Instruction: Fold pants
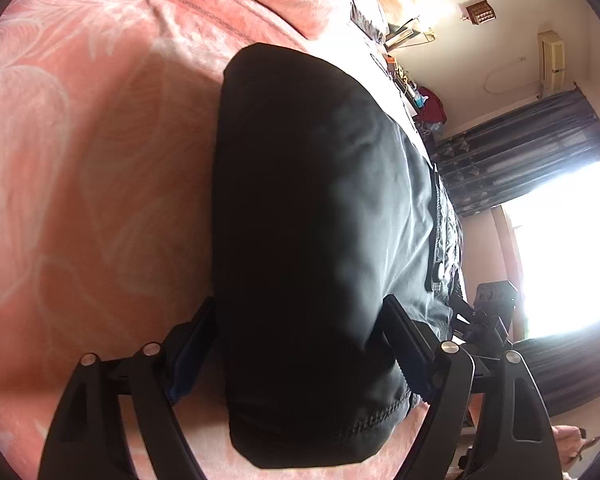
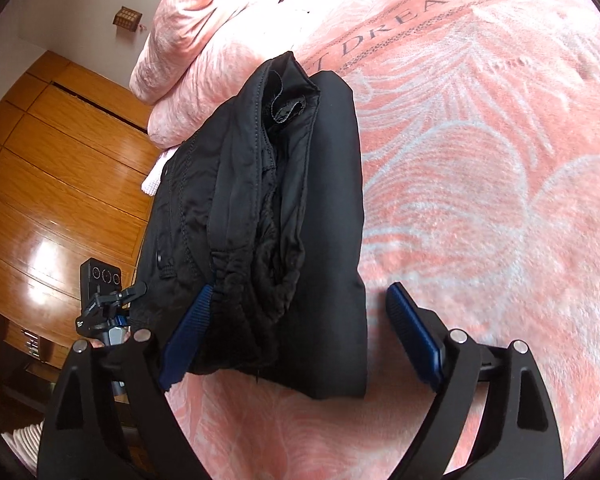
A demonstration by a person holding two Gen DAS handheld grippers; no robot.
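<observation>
- Left gripper (image 1: 304,344) up close: its jaws sit either side of the folded black pants (image 1: 320,240), and the bundle fills the whole gap between them, so it looks clamped on the pants (the left pad is half hidden behind the fabric).
- Right gripper (image 2: 296,328): jaws spread wide apart. The left blue pad (image 2: 188,336) touches the bunched waistband end of the pants (image 2: 268,220); the right pad (image 2: 412,340) is clear of the cloth, over the blanket.
- The pants are a thick folded stack lying on the bed, on a pink blanket (image 2: 480,160) with pale leaf patterns and "DREAM" lettering. Open end faces the right wrist camera, and you can see layers and lining tucked inside.
- Further back there's a rumpled pink duvet (image 2: 204,40) at the head of the bed.
- Beyond that, a wooden wardrobe (image 2: 60,160), dark curtains (image 1: 520,152) and a bright window (image 1: 572,248).
</observation>
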